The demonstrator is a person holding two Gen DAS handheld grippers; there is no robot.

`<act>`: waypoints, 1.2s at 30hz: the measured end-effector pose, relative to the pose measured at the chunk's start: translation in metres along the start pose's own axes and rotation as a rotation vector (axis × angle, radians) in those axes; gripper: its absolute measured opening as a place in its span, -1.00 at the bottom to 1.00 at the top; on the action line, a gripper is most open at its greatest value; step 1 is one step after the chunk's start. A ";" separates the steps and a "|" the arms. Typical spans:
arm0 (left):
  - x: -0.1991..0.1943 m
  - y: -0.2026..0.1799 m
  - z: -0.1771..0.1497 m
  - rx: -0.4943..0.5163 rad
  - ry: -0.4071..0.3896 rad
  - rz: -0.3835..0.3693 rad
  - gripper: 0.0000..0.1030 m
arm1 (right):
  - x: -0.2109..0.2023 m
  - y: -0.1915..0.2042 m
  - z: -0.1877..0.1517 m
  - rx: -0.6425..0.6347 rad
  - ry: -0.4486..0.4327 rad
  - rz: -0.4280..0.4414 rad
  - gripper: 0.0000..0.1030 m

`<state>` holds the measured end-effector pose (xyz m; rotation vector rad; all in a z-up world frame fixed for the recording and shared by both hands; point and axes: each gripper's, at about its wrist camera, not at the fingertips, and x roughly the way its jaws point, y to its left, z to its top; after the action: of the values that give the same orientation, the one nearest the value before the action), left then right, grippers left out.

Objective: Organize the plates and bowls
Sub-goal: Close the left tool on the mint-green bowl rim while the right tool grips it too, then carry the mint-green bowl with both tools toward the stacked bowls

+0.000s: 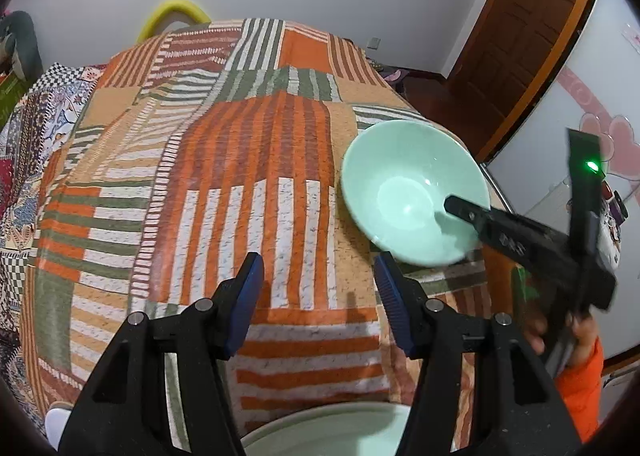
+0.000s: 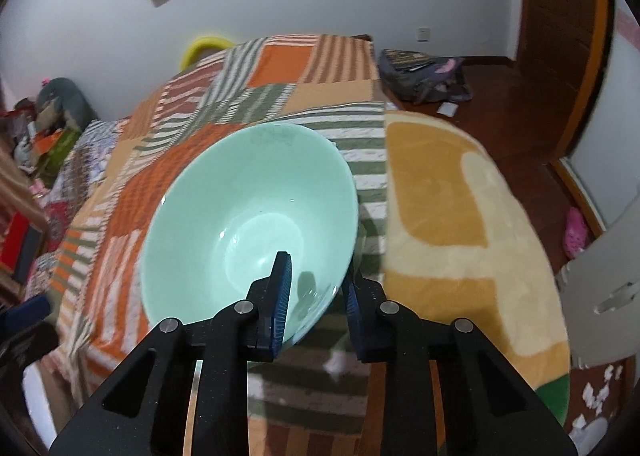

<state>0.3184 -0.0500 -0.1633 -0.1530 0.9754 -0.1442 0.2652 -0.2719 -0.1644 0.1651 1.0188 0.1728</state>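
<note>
The pale green bowl (image 2: pixel 248 223) sits in your right gripper (image 2: pixel 316 296): the jaws are clenched on its near rim, one blue pad (image 2: pixel 280 296) inside the bowl and the other outside the wall. The bowl tilts, its far rim higher than the held edge, and it hangs over the right side of the striped patchwork blanket (image 1: pixel 248 159) that covers the bed. From the left wrist view you see the same bowl (image 1: pixel 408 191) near the blanket's right edge, with your right gripper (image 1: pixel 480 219) reaching in from the right and one finger lying across the inside of the bowl. Whether the bowl's base touches the blanket, you cannot tell from either view.

Your left gripper (image 1: pixel 320 284) hangs above the middle of the blanket with its jaws released and spread wide, nothing between the blue pads (image 1: pixel 250 292). Just below it, at the bottom edge of the left wrist view, the rim of a second pale green dish (image 1: pixel 320 428) shows between the fingers; its shape is mostly hidden.

To the right of the striped blanket lies a yellow and cream blanket (image 2: pixel 460 215). Beyond the bed a backpack (image 2: pixel 424 79) rests on the dark wooden floor, and a yellow ring (image 1: pixel 172 15) leans at the white wall.
</note>
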 end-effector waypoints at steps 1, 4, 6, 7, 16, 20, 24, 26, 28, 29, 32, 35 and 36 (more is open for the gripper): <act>0.004 -0.001 0.001 -0.001 0.003 0.000 0.11 | -0.002 0.002 -0.003 -0.009 0.003 0.017 -0.57; 0.018 -0.005 0.003 0.008 0.019 0.021 0.11 | -0.007 0.010 -0.013 -0.049 0.012 0.041 -0.58; 0.028 -0.005 0.003 0.009 0.035 0.036 0.09 | -0.010 0.016 -0.019 -0.073 0.014 0.057 -0.58; 0.035 -0.005 0.002 0.007 0.052 0.037 0.04 | -0.012 0.018 -0.022 -0.084 0.017 0.069 -0.59; 0.064 -0.010 -0.007 0.008 0.145 -0.017 -0.71 | -0.012 0.021 -0.034 -0.072 0.049 0.097 -0.59; 0.056 -0.014 -0.009 0.019 0.138 -0.031 -0.71 | -0.015 0.023 -0.031 -0.065 0.047 0.079 -0.59; 0.036 -0.022 -0.012 0.055 0.101 -0.016 -0.71 | -0.027 0.026 -0.031 -0.067 0.025 0.074 -0.59; 0.024 -0.026 -0.014 0.073 0.078 -0.014 -0.70 | -0.034 0.031 -0.030 -0.072 0.008 0.057 -0.59; 0.009 -0.028 -0.015 0.075 0.052 -0.021 -0.70 | -0.040 0.034 -0.030 -0.074 -0.007 0.045 -0.59; 0.005 -0.028 -0.015 0.073 0.044 -0.023 -0.70 | -0.043 0.035 -0.030 -0.074 -0.015 0.045 -0.59; -0.014 -0.024 -0.016 0.056 0.017 -0.045 -0.70 | -0.053 0.040 -0.031 -0.072 -0.036 0.058 -0.59; -0.032 -0.022 -0.018 0.055 -0.010 -0.051 -0.70 | -0.063 0.045 -0.032 -0.071 -0.054 0.070 -0.59; -0.039 -0.021 -0.020 0.055 -0.018 -0.050 -0.70 | -0.066 0.047 -0.033 -0.072 -0.060 0.073 -0.59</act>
<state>0.2795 -0.0649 -0.1387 -0.1285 0.9490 -0.2153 0.2004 -0.2384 -0.1161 0.1416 0.9462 0.2694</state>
